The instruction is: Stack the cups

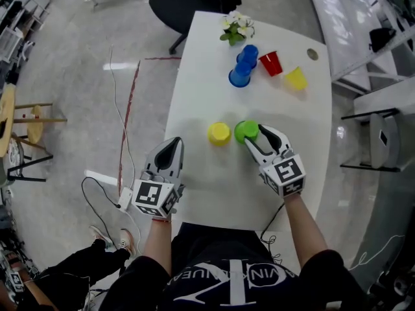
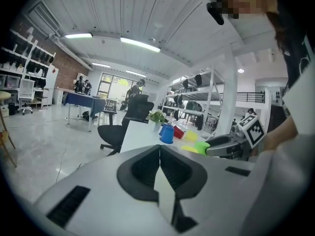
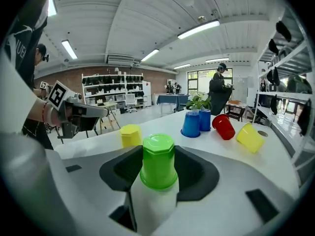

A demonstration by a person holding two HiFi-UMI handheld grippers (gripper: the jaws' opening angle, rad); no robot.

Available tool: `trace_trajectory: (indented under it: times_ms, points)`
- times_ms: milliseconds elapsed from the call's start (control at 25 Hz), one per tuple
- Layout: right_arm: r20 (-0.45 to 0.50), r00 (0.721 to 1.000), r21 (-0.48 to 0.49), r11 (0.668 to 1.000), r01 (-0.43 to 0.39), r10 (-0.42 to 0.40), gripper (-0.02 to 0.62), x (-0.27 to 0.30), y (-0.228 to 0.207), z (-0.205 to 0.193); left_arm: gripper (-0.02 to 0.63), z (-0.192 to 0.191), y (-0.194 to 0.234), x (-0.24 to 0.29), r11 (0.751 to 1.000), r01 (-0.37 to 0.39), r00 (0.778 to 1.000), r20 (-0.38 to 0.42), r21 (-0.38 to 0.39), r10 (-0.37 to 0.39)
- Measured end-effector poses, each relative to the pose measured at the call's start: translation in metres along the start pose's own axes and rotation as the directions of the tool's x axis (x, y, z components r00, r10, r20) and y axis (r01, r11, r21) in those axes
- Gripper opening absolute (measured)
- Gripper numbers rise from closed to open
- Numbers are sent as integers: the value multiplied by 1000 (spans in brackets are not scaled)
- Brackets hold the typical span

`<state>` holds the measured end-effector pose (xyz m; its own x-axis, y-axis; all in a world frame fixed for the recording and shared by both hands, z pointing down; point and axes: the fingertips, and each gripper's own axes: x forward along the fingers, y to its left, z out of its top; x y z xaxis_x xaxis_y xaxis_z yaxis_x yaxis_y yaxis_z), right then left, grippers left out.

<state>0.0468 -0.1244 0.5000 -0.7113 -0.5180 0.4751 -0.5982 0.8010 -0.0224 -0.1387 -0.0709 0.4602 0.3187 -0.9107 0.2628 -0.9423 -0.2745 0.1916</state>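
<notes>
1. Bench (image 1: 201,96). The white bench carries every cup. Its near half is mostly bare, which leaves working room for building the stack.

2. Left claw (image 1: 172,142). It is held at the near left edge of the bench, well apart from all cups. Its jaws are closed together with nothing between them. It is judged to be parked so as not to obstruct the right side.

3. Right claw (image 1: 257,135). It reaches in from the near right, and its jaws are clamped on the sides of the green cup (image 3: 158,160). The side grip leaves the cup's open mouth free to drop over another cup.

4. Far group. Two blue cups (image 1: 240,75) stand mouth down and close together beside the plant (image 1: 237,28). The red cup (image 1: 271,63) and the far yellow cup (image 1: 296,78) lie on their sides. Both are judged to need turning mouth down before stacking.

5. Near pair. The near yellow cup (image 1: 219,133) stands mouth down, just beside the green cup and to its left. It is judged to be the likely base. Whether the green cup's rim rests on the bench or is lifted clear cannot be determined.
</notes>
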Motion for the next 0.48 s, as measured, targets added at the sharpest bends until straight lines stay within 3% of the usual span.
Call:
trace_trajectory:
  times_ms: [480]
  points:
    - [-17, 999, -33, 999, -42, 41, 210, -2, 15, -9, 5, -2, -4, 1, 1000, 8, 1000, -5, -11, -8]
